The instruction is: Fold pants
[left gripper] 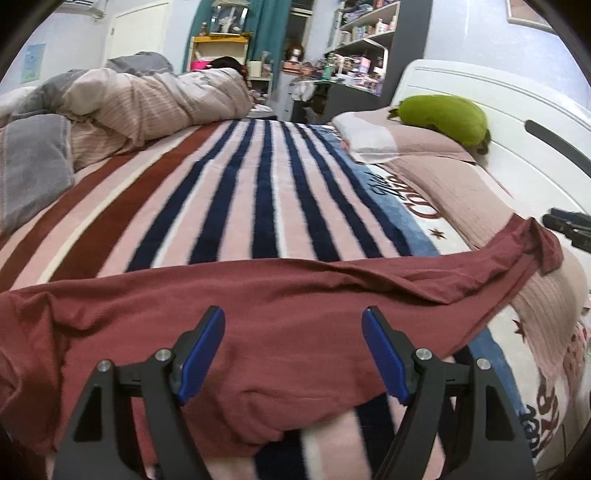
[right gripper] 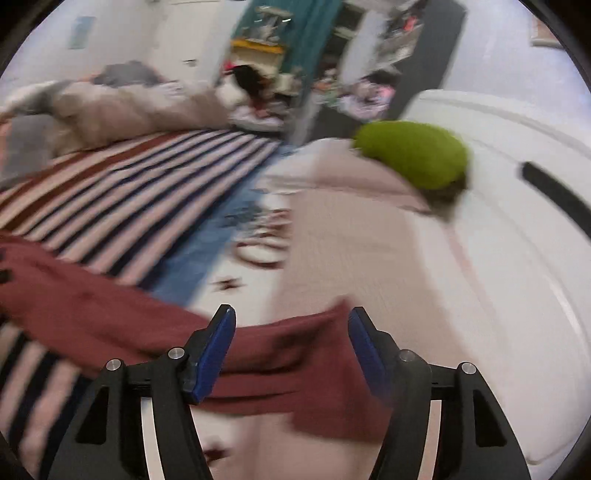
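Pants [left gripper: 258, 314] in a brick-red fabric lie spread across the near part of a bed, stretched from the left edge of the left wrist view to a narrow leg end on the right, where the cloth rises over a pale pink quilted cover [left gripper: 476, 192]. Beneath them is a striped blanket [left gripper: 236, 192] with navy, pink and rust-red bands.

The left gripper [left gripper: 293, 350] hovers above the wide part of the pants with its jaws spread wide apart, blue pads [left gripper: 201, 350] facing each other and nothing between them but the cloth lying below; whether the tips touch the fabric cannot be told.

The right gripper [right gripper: 291, 350] is over the narrow leg end of the pants [right gripper: 288, 354], which runs across the gap between its fingers. Its jaws are also wide open and clamp nothing. The right wrist view is blurred, so finer detail of the fabric there is unclear. A dark part of this gripper shows at the far right of the left wrist view, just beyond the leg end.

Farther up the bed, a green plush toy [left gripper: 443, 118] rests on a pillow against the white headboard [left gripper: 498, 99]. A bunched duvet [left gripper: 147, 103] in beige and grey is heaped along the left side, and cluttered shelves [left gripper: 365, 33] stand behind the bed.
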`<state>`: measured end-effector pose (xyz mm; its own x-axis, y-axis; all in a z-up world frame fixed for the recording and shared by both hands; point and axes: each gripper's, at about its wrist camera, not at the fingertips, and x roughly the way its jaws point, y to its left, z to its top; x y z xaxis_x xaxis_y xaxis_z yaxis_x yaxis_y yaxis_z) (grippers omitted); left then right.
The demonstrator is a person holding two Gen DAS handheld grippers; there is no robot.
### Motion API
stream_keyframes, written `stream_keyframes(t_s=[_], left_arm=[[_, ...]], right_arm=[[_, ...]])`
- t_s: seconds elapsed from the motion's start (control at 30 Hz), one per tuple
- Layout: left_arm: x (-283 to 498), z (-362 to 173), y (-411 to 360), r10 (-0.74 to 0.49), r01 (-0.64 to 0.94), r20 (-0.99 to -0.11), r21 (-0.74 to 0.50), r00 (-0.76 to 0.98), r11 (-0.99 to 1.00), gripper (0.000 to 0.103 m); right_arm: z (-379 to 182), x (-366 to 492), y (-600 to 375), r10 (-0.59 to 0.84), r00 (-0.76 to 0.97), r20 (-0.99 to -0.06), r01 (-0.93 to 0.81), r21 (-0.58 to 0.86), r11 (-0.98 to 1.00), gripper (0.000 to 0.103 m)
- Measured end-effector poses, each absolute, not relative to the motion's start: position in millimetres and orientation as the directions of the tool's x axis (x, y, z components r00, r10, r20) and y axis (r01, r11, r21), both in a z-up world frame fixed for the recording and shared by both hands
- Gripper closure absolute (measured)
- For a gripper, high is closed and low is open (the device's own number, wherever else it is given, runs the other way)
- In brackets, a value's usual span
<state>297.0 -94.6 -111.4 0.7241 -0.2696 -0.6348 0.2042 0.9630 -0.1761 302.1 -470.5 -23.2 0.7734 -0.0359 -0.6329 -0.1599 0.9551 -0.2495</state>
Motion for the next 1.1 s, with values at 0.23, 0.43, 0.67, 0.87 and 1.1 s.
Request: stream_keyframes(t_s=[0.23, 0.43, 0.67, 0.87, 1.1], left_arm=[[317.1, -128.2, -123.9, -0.376, 0.317, -0.685, -0.218, 0.624, 0.923, 0.051], [341.6, -137.2, -139.9, -0.369, 0.314, -0.721, -0.217, 0.586, 0.924, 0.052], [358.3, -133.0, -146.8, -0.326, 0.284, -0.724, -0.186, 0.607, 0.941, 0.052], [363.9, -134.2, -139.6, -0.304, 0.243, -0.717, -0.19, 0.628, 0.951, 0.052], [347.2, -125.1, -132.5, -0.303, 0.241, -0.688, -0.189, 0.66, 0.952, 0.043]], right_arm=[[-126.0, 331.2, -424.2, 0.212, 0.517, -0.83, -0.349, 0.022, 0.937, 0.099], [-151.7, 356.0, -418.1, 0.177, 0.57, -0.802, -0.321, -0.019, 0.947, 0.099], [-139.5, 398.0, -427.1, 0.12, 0.649, -0.751, -0.276, -0.086, 0.957, 0.099], [-132.6, 427.4, -435.4, 0.01, 0.688, -0.726, -0.196, -0.172, 0.965, 0.099], [-91.3, 385.5, -445.5, 0.065, 0.728, -0.683, -0.236, -0.16, 0.959, 0.066]])
